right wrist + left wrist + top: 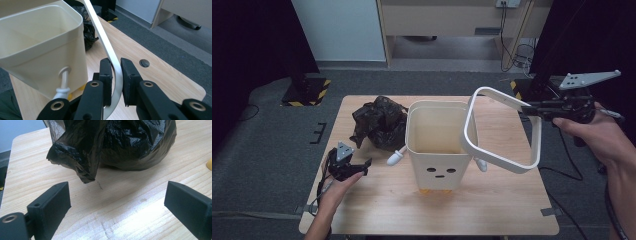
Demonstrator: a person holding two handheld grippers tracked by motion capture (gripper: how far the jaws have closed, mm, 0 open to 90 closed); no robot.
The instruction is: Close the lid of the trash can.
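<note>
A cream bin [437, 145] with a small face on its front stands at the middle of the wooden table [512, 210]. Its white rim ring [502, 162] is lifted off and hangs tilted to the bin's right, one side still near the bin's top edge. My right gripper [532, 107] is shut on the ring's far corner; in the right gripper view the white ring [110, 53] runs between the black jaws [116, 80]. A crumpled black bag [379, 122] lies left of the bin. My left gripper [364, 165] rests open on the table just short of the black bag [112, 142].
The bin [42, 50] has small white arm pegs [395, 158] sticking out at each side and yellow feet. A table grommet hole [144, 63] lies beyond the right jaws. Black stands [304, 87] and cables sit on the floor behind the table.
</note>
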